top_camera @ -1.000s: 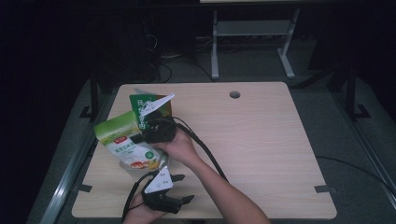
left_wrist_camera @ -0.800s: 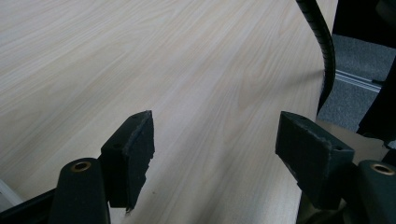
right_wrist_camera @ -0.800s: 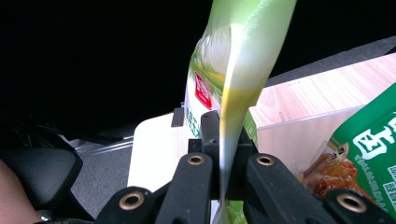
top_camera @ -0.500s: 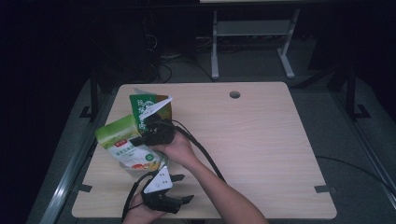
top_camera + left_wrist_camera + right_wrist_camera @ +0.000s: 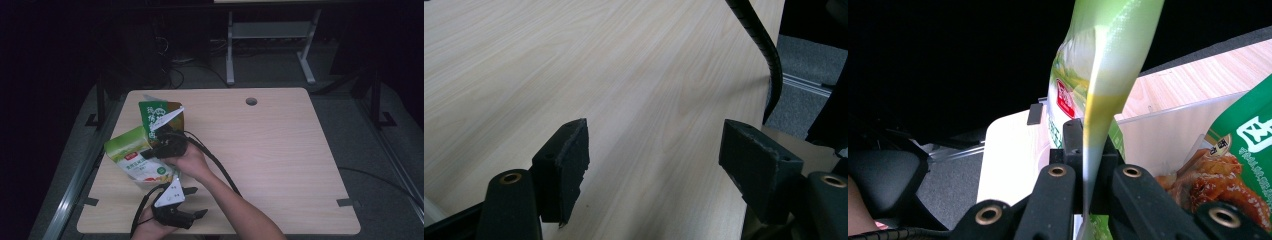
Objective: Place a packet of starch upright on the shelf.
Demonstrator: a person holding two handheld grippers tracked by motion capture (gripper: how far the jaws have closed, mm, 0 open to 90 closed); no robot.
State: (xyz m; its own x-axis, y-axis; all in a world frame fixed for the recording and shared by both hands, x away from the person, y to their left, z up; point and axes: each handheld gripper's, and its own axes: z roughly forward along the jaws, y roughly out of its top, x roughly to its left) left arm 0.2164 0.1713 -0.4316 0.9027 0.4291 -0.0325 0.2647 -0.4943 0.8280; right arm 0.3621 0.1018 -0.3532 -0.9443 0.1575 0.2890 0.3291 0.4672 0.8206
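The light green bag (image 5: 131, 159) sits slightly lower than before. Right tongs (image 5: 1091, 165) pinch its thin edge, which may slip out; left tongs (image 5: 659, 165) idle open, empty.

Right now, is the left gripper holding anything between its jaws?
No, the left gripper stands open, with nothing but bare table showing between its jaws.

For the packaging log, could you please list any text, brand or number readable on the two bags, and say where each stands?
Light green bag: red logo patch and dark lettering, too small and blurred to read.
Dark green bag: large white characters, too blurred to read in the high view; the right gripper view cuts one off at the frame edge.
No number or sign is legible.
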